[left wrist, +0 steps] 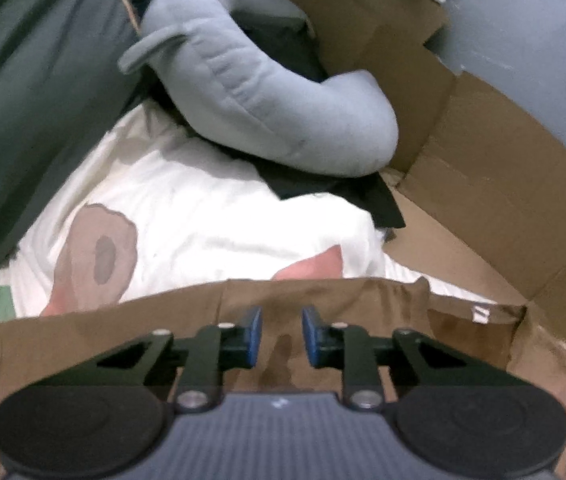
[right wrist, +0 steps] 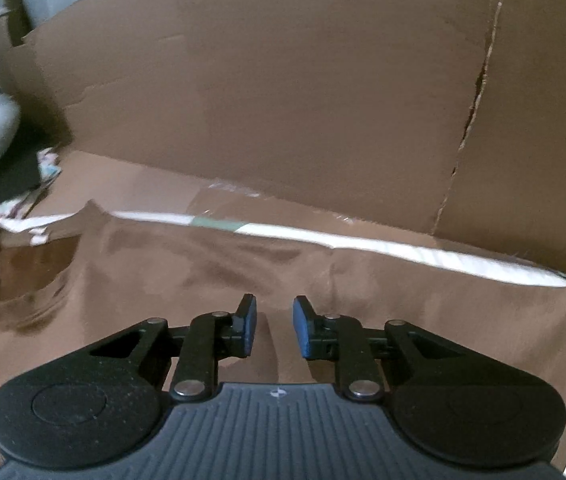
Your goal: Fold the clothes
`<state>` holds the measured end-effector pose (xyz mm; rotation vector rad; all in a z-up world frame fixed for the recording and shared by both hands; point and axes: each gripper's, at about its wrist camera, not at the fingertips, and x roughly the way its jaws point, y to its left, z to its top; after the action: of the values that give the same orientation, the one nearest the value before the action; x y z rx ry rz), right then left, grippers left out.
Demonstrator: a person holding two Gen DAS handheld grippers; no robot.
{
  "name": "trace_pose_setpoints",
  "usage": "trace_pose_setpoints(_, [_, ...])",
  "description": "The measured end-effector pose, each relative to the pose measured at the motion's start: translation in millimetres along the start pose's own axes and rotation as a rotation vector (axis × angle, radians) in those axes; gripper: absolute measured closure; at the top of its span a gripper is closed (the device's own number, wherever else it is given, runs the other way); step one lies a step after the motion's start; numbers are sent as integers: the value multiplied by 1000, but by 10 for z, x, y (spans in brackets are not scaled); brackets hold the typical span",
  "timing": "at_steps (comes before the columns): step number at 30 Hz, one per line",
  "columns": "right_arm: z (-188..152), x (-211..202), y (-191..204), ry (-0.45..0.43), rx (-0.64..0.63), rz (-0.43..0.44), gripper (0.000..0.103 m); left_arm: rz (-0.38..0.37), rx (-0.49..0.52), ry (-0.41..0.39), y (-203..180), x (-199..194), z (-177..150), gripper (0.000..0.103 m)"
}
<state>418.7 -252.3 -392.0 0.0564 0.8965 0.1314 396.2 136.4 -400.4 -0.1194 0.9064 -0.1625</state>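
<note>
- A large brown cardboard box (right wrist: pixel 303 92) carries everything; its tall back wall fills the right wrist view, with a torn vertical seam toward the right corner, and its open flaps stand along the right edge in the left wrist view.
- A brown fabric garment (right wrist: pixel 203 272) lies spread across the near part of the box, lightly wrinkled, with a neck-like opening near its left edge; its far hem runs just short of the back wall.
- A white printed cloth (left wrist: pixel 187 208) with tan, pink and green patches lies beneath the garment and shows past its far hem.
- A pale grey-blue padded plush item (left wrist: pixel 251 92) curves across the far left corner, resting on a piece of black fabric (left wrist: pixel 363 200).
- A dark green cloth (left wrist: pixel 23 100) hangs along the left edge.
- The left gripper (left wrist: pixel 282 338) hovers over the brown garment, blue pads a narrow gap apart, nothing between them.
- The right gripper (right wrist: pixel 275 326) likewise sits over the garment, narrowly parted and empty.
</note>
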Motion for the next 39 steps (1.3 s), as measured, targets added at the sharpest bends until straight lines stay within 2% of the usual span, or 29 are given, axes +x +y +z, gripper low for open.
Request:
trace_pose_setpoints(9, [146,221,-91,19,24,-44,77,54,-15,0,14,214,66,84])
trace_pose_setpoints(15, [151,334,-166,39,70,-41,79,66,-35,16,81,357,75,85])
trace_pose_setpoints(20, [192,399,-189,45,96,-46,80,120,42,40,-11,440,94,87])
trace_pose_setpoints(23, [218,438,-202,49,111,-49,81,138,47,56,-28,474,128,87])
trace_pose_setpoints(30, [299,468,-181,74,125,-68,81,159,33,70,-59,387,153,88])
trace_pose_setpoints(33, [339,376,-95,77,78,-82,79,188,64,33,-148,216,135,88])
trace_pose_setpoints(39, [300,277,145,23,2,28,78,62,134,-1,-450,102,71,87])
